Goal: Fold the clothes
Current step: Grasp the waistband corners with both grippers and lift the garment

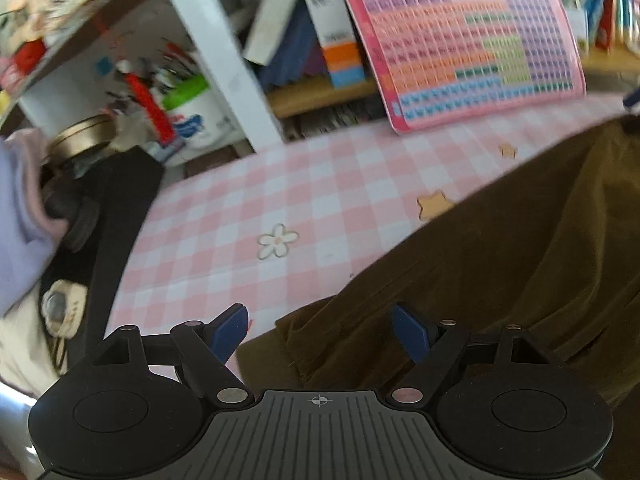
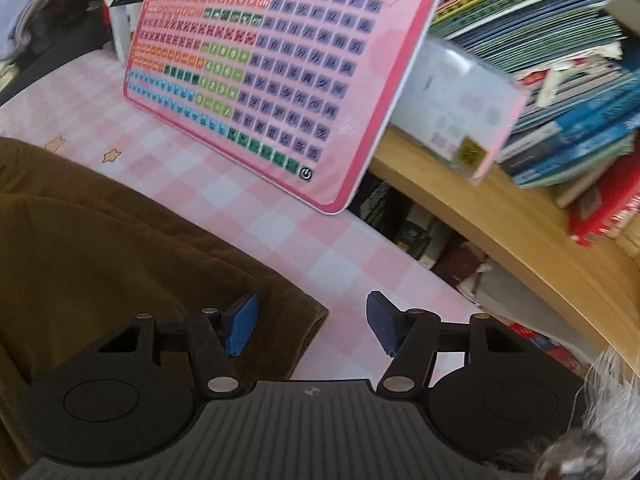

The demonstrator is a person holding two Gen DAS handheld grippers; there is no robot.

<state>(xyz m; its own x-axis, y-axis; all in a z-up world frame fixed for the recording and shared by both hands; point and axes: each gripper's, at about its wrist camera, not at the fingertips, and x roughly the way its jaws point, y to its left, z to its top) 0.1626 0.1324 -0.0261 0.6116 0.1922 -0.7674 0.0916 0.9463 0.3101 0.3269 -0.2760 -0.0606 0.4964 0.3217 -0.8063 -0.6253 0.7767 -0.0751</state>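
At the far left of my desk [image 1: 224,216], with its pink checked cloth, a lilac garment [image 1: 16,216] lies bunched beside a dark bag [image 1: 116,216], and I cannot tell whether it belongs to the pile waiting for me. My left tongs [image 1: 318,330] hang released, the blue pads wide apart, over the left corner of the brown garment [image 1: 500,264]; the cloth's edge lies under the gap but nothing is pinched. The brown garment spreads across the middle of the desk, mostly flat with a few soft ridges, and in the right wrist view it looks as if one layer already lies over another, though I would not swear a fold has been made. My right tongs [image 2: 312,322] stand over its right corner [image 2: 304,312]; the jaws are partly apart, not yet pressing the fabric, so that corner is also free. Beyond, a pink learning pad [image 2: 280,80] leans against the shelf [image 2: 500,224] of books. I judge the job early: both corners must be gripped, then carried over, and any tidy stacking remains.
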